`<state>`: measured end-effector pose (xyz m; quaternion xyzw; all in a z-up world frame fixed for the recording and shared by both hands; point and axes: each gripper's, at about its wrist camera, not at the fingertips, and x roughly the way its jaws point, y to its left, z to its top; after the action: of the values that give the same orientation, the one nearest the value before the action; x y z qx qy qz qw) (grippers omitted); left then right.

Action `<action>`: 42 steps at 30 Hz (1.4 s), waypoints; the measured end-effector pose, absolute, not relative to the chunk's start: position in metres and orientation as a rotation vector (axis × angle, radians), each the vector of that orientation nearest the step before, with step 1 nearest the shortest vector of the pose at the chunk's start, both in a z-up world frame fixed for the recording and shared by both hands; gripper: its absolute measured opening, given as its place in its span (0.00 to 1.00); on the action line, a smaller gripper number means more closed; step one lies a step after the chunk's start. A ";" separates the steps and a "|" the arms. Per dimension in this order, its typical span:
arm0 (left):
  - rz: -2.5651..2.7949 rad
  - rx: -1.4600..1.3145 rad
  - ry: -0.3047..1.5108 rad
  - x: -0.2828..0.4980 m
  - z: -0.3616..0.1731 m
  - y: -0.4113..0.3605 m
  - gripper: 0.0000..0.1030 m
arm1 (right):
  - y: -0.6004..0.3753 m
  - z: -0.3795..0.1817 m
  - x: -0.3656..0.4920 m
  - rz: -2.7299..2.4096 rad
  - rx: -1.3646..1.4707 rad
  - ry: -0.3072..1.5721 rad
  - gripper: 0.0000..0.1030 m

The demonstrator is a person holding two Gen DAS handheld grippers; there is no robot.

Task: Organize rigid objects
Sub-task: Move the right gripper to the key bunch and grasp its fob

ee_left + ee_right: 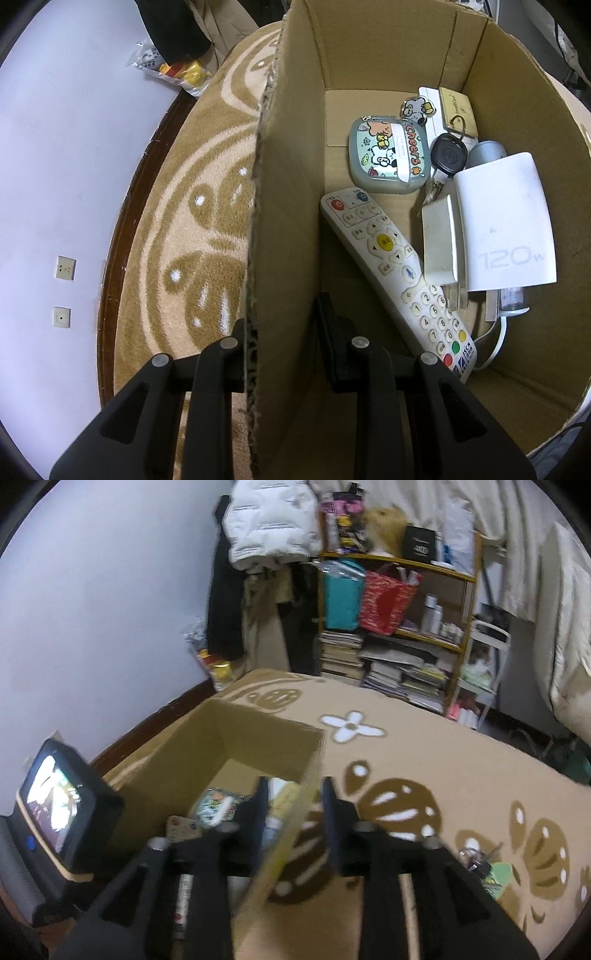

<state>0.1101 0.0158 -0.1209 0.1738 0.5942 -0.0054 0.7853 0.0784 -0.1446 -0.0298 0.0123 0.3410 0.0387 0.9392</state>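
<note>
Brown-and-cream patterned rug [192, 229] covers the floor beside a white wall [55, 147]; an open cardboard box [388, 48] stands on the rug.

Left tool [282, 332]: clenched on the box's near wall, one finger outside over the rug, the other finger inside the box. The wall edge runs upright between the two fingers.

Box contents, all beyond and to the right of the left tool:
- Remote [395, 273], lying diagonally on the box floor, its lower end just beside the inner finger.
- Cartoon case [389, 160], above the remote.
- Car key [447, 155], right of the case.
- White charger [506, 225], marked 120W, against the right wall, overlapping a smaller white block [439, 240].

Right tool [293, 812]: released, jaws apart, straddling the box's opposite wall edge [295, 812]; the pads do not press on it. One finger hangs inside the box, the other outside over the rug. This view is motion-blurred.

Background in the right view: shelf [399, 565] with bags and books, and a small screen [55, 812] at the left.
</note>
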 end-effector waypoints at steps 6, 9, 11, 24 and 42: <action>-0.011 0.364 1.288 0.109 -0.122 0.019 0.24 | -0.192 -0.034 0.080 -0.051 0.097 0.711 0.75; -0.012 0.364 1.289 0.109 -0.122 0.019 0.23 | -0.220 -0.042 0.080 -0.114 0.114 0.711 0.93; -0.012 0.365 1.291 0.110 -0.122 0.020 0.23 | -0.241 -0.050 0.078 -0.150 0.147 0.711 0.93; -0.011 0.385 1.291 0.110 -0.123 0.016 0.24 | -0.339 -0.107 0.082 -0.327 0.334 0.847 0.93; -0.010 0.388 1.292 0.110 -0.124 0.010 0.24 | -0.345 -0.152 0.086 -0.303 0.391 0.919 0.93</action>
<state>0.1100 0.0104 -0.1235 0.1795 0.5981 -0.0046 0.7811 0.0863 -0.3453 -0.1520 0.1869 0.4390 -0.1446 0.8668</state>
